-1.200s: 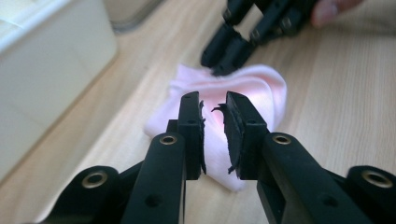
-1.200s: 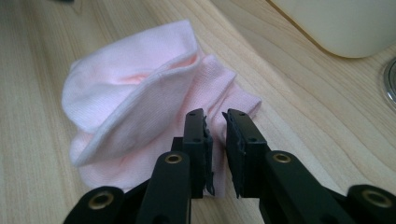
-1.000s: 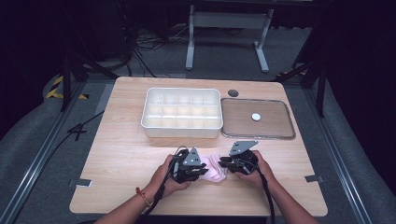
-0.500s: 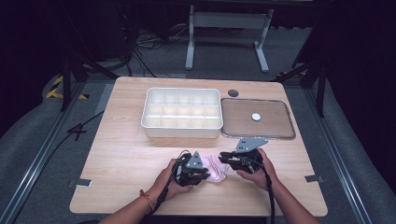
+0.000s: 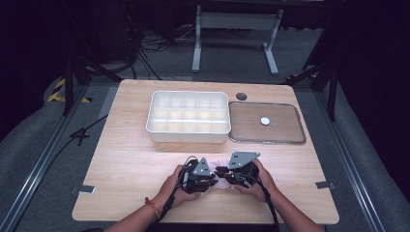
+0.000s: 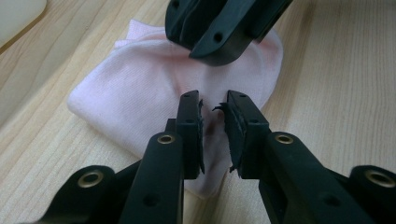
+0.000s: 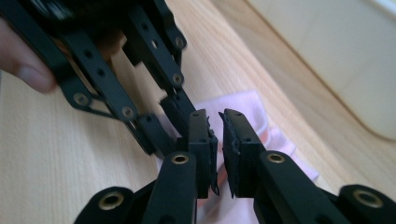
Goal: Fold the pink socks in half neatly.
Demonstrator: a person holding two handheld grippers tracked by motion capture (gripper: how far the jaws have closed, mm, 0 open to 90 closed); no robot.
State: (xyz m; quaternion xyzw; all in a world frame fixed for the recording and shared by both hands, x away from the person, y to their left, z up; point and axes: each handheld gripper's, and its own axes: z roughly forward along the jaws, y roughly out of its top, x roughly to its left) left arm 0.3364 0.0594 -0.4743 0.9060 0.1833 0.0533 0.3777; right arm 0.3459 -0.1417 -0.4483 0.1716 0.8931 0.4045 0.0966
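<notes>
Pink folded cloth (image 5: 218,180), at the desk's (image 5: 130,145) six o'clock edge, is pinched by the nearly shut left tool (image 6: 214,108), while the right tool's (image 7: 215,117) jaws have just been closing, narrow-gapped, over it.

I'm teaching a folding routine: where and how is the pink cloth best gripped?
Take the pink cloth at its thin near edge, coming low and level from the person's side. It lies flat and bunched on the table, so only an edge fits between narrow jaws. The left gripper sits there now.
</notes>
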